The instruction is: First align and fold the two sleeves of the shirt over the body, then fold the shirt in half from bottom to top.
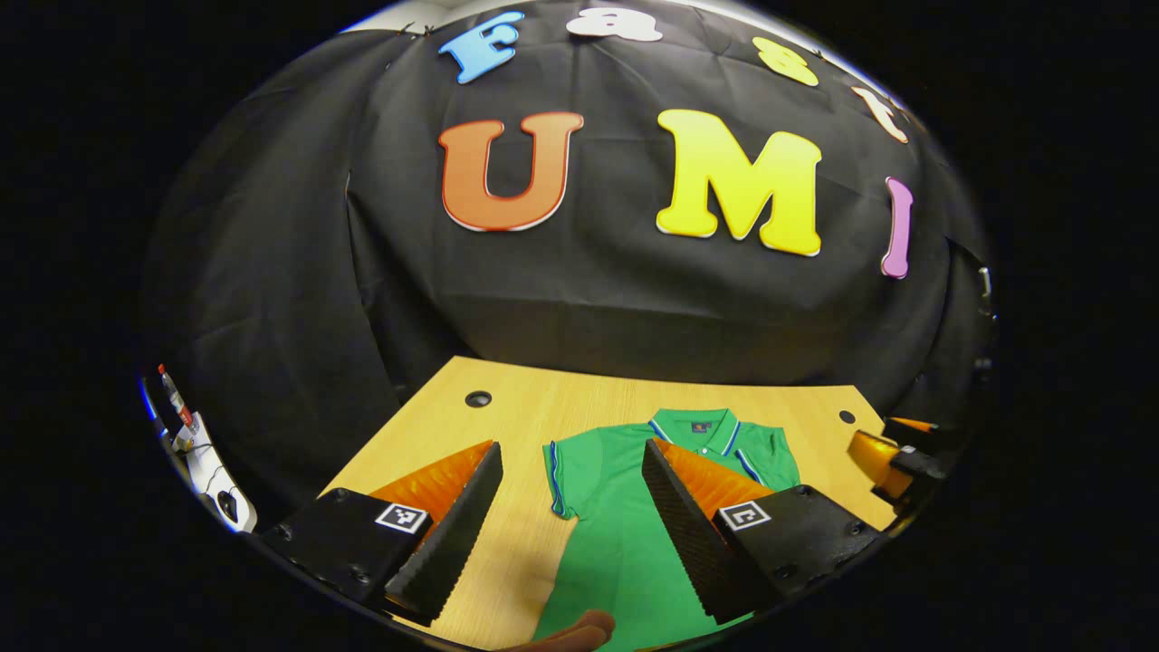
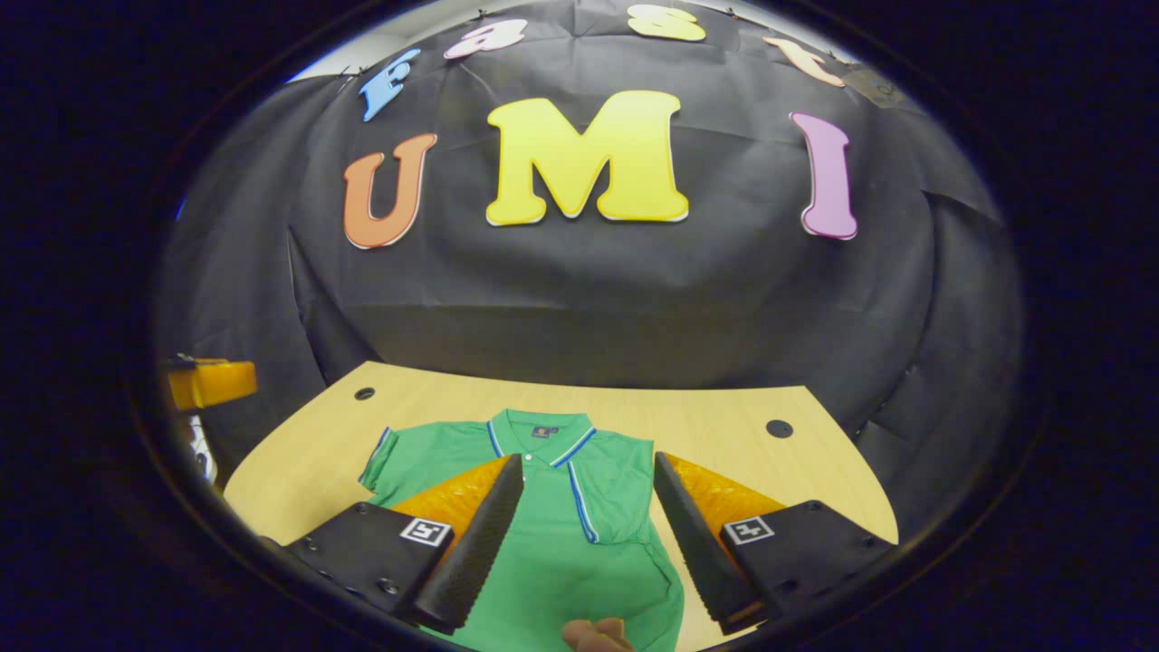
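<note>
A green polo shirt (image 1: 625, 543) with blue-and-white trim lies flat on the wooden table (image 1: 525, 407), collar pointing toward the booth wall. In the left gripper view its near sleeve (image 1: 563, 480) is spread out sideways. In the right gripper view the shirt (image 2: 579, 561) has a trimmed sleeve edge (image 2: 579, 507) lying folded over the body, while the other sleeve (image 2: 380, 462) sticks out. My left gripper (image 1: 570, 453) hangs open above the spread sleeve. Open too, my right gripper (image 2: 589, 460) hovers over the collar and chest. Neither holds anything.
The table (image 2: 706, 417) has round cable holes near its back corners (image 1: 478, 398) (image 2: 779, 427). The right gripper's body (image 1: 892, 462) shows at the right edge, and the left gripper's body (image 2: 208, 380) at the left. A fingertip (image 2: 598, 634) pokes in below. A white object (image 1: 204, 453) stands off the table's left.
</note>
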### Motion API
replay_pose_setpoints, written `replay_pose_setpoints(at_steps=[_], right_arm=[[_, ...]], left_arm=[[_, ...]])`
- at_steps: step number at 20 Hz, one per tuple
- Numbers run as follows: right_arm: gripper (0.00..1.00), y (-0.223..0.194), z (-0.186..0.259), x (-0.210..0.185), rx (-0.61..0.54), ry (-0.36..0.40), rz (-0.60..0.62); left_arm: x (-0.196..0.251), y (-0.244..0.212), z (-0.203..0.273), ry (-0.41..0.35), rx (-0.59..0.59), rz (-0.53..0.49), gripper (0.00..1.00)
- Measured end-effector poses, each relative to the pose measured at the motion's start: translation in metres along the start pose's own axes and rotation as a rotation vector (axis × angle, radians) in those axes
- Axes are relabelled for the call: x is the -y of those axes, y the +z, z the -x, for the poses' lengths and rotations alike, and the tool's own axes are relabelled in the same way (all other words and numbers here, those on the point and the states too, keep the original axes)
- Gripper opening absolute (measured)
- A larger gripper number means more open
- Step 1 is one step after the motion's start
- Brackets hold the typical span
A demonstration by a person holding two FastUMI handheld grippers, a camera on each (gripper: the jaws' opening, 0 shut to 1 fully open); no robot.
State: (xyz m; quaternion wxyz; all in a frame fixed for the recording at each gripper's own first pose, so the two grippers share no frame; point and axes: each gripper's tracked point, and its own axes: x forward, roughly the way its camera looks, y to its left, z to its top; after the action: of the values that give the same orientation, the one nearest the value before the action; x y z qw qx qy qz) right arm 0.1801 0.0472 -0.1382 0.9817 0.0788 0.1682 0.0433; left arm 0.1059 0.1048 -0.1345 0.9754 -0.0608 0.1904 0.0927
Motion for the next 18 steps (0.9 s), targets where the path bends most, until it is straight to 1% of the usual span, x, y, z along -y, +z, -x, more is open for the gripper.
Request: replay_pose_setpoints(at_steps=[1,2,3,4,6,9,11,13,15,17,18], right_arm=[[0.89,0.012,0.015,-0.006,0.027,-0.002,-0.031],[0.89,0.023,0.032,-0.008,0.049,-0.014,-0.051],[0.94,0.031,0.049,-0.008,0.069,-0.023,-0.064],[0.94,0.039,0.064,-0.011,0.084,-0.028,-0.073],[0.94,0.050,0.092,-0.009,0.110,-0.058,-0.064],[0.95,0.061,0.129,-0.012,0.133,-0.082,-0.038],[0.95,0.060,0.146,-0.009,0.135,-0.115,-0.011],[0.95,0.060,0.158,-0.001,0.145,-0.166,0.042],[0.95,0.055,0.166,-0.003,0.127,-0.174,0.045],[0.95,0.055,0.171,0.002,0.125,-0.198,0.048],[0.95,0.055,0.174,0.005,0.124,-0.208,0.051]], left_arm=[[-0.001,-0.008,-0.008,0.000,-0.028,0.006,1.00],[-0.001,-0.016,-0.017,-0.006,-0.049,0.010,1.00],[0.002,-0.023,-0.027,-0.017,-0.064,0.008,1.00],[0.005,-0.029,-0.037,-0.027,-0.074,0.003,1.00],[0.003,-0.043,-0.055,-0.031,-0.100,-0.012,1.00],[-0.001,-0.060,-0.085,-0.052,-0.130,-0.005,1.00],[-0.006,-0.072,-0.103,-0.047,-0.157,-0.001,1.00],[-0.011,-0.085,-0.122,-0.035,-0.190,-0.017,1.00],[-0.017,-0.099,-0.139,-0.013,-0.234,-0.043,1.00],[-0.018,-0.109,-0.151,-0.008,-0.266,-0.045,1.00],[-0.015,-0.113,-0.157,-0.018,-0.280,-0.042,1.00]])
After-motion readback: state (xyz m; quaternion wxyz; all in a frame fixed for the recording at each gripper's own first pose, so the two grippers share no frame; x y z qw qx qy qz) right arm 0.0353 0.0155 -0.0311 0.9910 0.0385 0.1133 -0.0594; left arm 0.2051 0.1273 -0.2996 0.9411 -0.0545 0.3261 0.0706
